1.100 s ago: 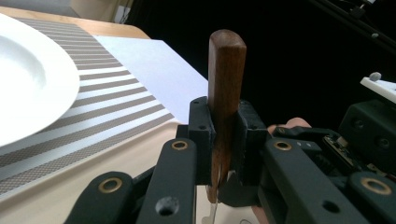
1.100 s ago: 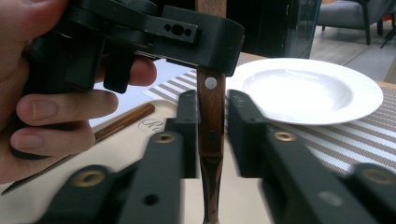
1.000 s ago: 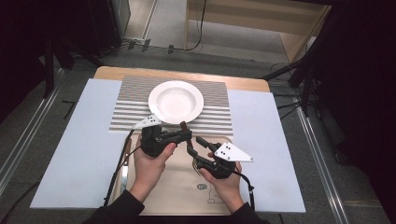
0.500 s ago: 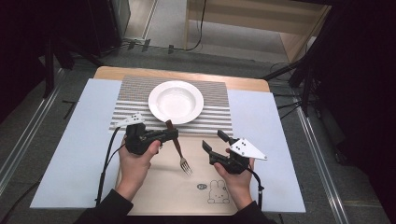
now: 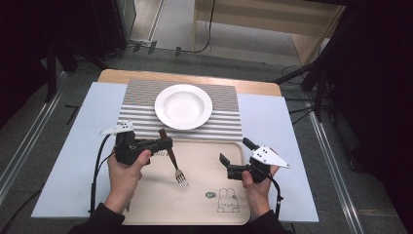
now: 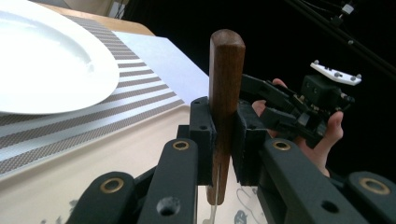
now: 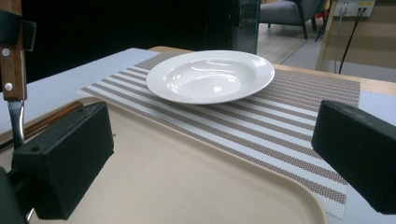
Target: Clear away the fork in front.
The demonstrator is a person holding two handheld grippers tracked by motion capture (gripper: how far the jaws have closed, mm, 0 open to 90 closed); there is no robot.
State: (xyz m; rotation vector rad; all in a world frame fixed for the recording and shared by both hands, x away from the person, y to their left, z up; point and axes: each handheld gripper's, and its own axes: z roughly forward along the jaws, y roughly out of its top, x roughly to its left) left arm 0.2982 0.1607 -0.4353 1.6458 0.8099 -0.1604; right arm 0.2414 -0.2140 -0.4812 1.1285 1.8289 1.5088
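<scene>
The left claw (image 5: 163, 145), at centre-left of the high view, is clamping the wooden handle of a fork (image 5: 174, 160), whose tines are hanging down over the tray (image 5: 204, 161) at the frame's lower middle; in the left gripper view the handle (image 6: 225, 98) is standing upright between the pads. The right claw (image 5: 234, 157), at lower right of the high view, has just been opening, and its jaws are gaping wide with nothing between them, as the right gripper view confirms. Above the tray, a white plate (image 5: 183, 106) is sitting on a striped mat (image 5: 141, 105) at upper centre. Judging by this, the fork is being carried off the tray toward a place beside the plate. The next move likely calls for lowering it flat onto the mat, left of the plate, before loosening the pads.
</scene>
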